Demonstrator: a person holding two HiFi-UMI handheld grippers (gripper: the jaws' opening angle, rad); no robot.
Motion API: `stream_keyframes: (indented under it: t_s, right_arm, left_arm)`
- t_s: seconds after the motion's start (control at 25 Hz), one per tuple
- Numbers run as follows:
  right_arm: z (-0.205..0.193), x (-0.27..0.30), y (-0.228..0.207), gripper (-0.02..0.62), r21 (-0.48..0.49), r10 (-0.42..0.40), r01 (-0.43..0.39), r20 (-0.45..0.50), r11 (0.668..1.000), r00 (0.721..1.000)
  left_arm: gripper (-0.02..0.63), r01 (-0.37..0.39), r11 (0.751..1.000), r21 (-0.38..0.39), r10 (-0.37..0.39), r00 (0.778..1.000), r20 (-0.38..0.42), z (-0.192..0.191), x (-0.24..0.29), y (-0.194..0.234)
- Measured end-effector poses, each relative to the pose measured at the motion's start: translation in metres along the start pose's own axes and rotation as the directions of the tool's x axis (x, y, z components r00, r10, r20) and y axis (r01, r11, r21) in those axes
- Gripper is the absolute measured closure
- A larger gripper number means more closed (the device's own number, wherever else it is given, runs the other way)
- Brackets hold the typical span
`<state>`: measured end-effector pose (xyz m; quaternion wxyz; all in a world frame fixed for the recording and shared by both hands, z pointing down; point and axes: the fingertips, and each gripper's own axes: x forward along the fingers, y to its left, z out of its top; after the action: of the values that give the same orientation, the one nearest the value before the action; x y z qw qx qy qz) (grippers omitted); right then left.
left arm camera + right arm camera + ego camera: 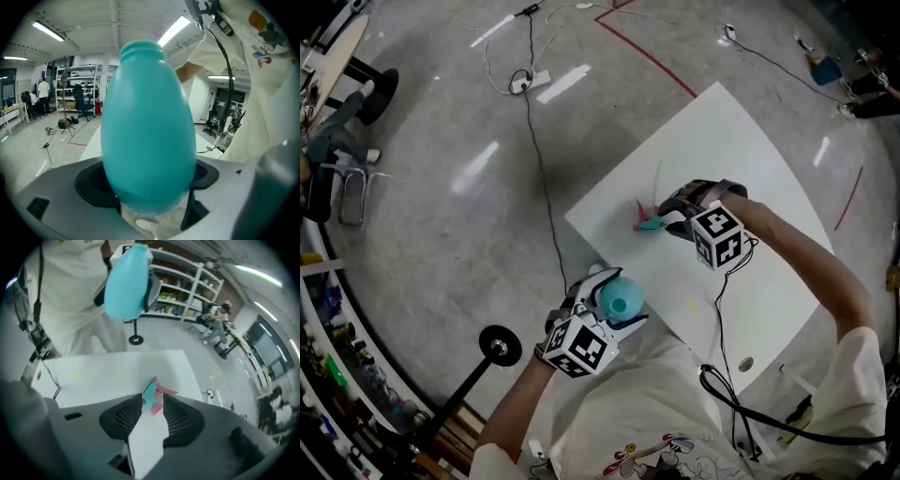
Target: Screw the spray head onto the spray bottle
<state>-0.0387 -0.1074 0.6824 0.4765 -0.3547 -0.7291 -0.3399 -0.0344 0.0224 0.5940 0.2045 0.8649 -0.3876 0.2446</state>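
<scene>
— Closest to us sits the left tool [149,199]. What do we find in it?

— We find it clamped low on the body of the teal spray bottle [147,126]. The bottle fills most of the left gripper view. Its rimmed neck points away from the camera and is open, with no head on it.

— Where do we place that bottle from the head view?

— We see it held in the air just off the near-left edge of the white counter [722,131], close to the person's light shirt [656,412].

— And the right tool [152,402]?

— We see it tipped steeply down at the counter, with its jaws spread and a gap between the black ribbed pads [180,416]. The spray head [149,394], teal with pink parts, lies on the white top right at the tips, between them.

— Do we see the pads squeezing it?

— We do not. The head rests on the counter, and we cannot tell whether a tip brushes it.

— How do the two pieces stand to each other?

— Well apart. We have the bottle in the air on the left and the head near the middle of the counter. In the right gripper view the bottle shows high up, beyond the counter's far edge.
</scene>
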Motion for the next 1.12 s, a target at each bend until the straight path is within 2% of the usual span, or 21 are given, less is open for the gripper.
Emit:
stream_keyframes:
  t_s: [0.08,0.16,0.36,0.68,0.96,1.04,1.12]
  right_arm:
    - [-0.006,0.012,-0.004,0.469,-0.160,0.069,-0.080,-0.071,0.984,0.995]
    - [-0.011,0.021,-0.008,0.469,-0.266,0.105,-0.137,-0.131,0.954,0.986]
    - [-0.019,0.037,-0.010,0.469,-0.418,0.158,-0.243,-0.228,0.875,0.961]
    - [-0.023,0.053,-0.015,0.469,-0.447,0.219,-0.331,-0.285,0.831,0.933]
    - [-0.025,0.056,-0.018,0.465,-0.496,0.208,-0.347,-0.314,0.796,0.926]
    - [-0.028,0.057,-0.017,0.465,-0.493,0.205,-0.354,-0.331,0.795,0.921]
    - [-0.029,0.059,-0.017,0.465,-0.459,0.208,-0.353,-0.337,0.815,0.918]
  left_arm:
    - [0.176,0.011,1.000,0.006,-0.011,1.000,-0.006,-0.002,0.001,0.002]
    - [0.176,0.029,0.999,0.019,-0.029,0.999,-0.014,-0.003,0.002,0.000]
    - [0.176,0.068,0.996,0.052,-0.067,0.997,-0.030,-0.003,0.008,-0.016]
    - [0.176,0.079,0.996,0.039,-0.078,0.997,-0.018,-0.004,0.007,-0.016]
    - [0.176,0.079,0.996,0.041,-0.078,0.997,-0.013,0.006,0.011,-0.012]
    - [0.176,0.082,0.996,0.042,-0.082,0.997,-0.016,0.006,0.014,-0.012]
    - [0.176,0.085,0.996,0.038,-0.084,0.996,-0.021,0.005,0.016,-0.013]
